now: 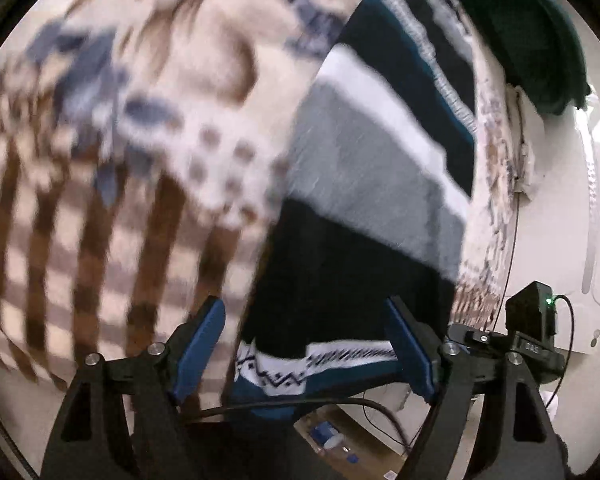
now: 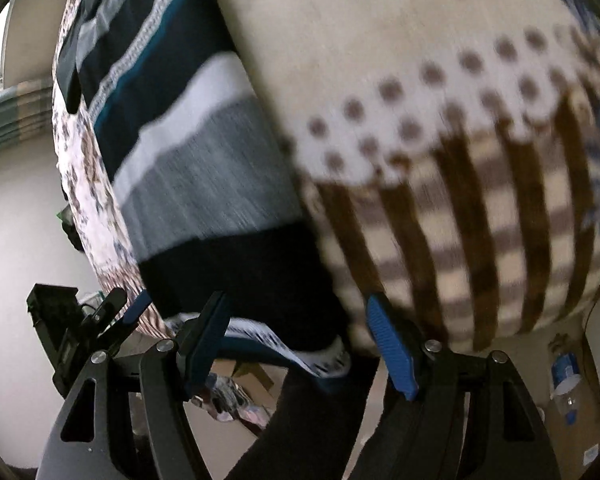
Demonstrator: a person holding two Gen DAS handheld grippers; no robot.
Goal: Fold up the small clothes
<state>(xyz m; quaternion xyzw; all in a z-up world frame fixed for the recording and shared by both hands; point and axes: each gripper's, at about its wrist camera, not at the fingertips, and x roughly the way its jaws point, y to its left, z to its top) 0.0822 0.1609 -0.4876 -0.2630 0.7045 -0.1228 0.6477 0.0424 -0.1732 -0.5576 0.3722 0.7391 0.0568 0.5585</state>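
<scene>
A striped knit sweater (image 1: 364,184), navy, teal, white and grey with a patterned white hem, lies on a bed covered by a beige blanket with brown stripes and dots (image 1: 100,200). My left gripper (image 1: 306,344) is open, its blue pads on either side of the sweater's hem. The sweater also shows in the right wrist view (image 2: 204,176). My right gripper (image 2: 300,340) is open over the hem corner at the bed's edge. Both views are motion-blurred.
A dark green garment (image 1: 540,40) lies at the far end of the bed. The other gripper (image 1: 532,328) shows at the right. A water bottle (image 2: 566,380) and a cardboard box (image 1: 352,440) sit on the floor below the bed edge.
</scene>
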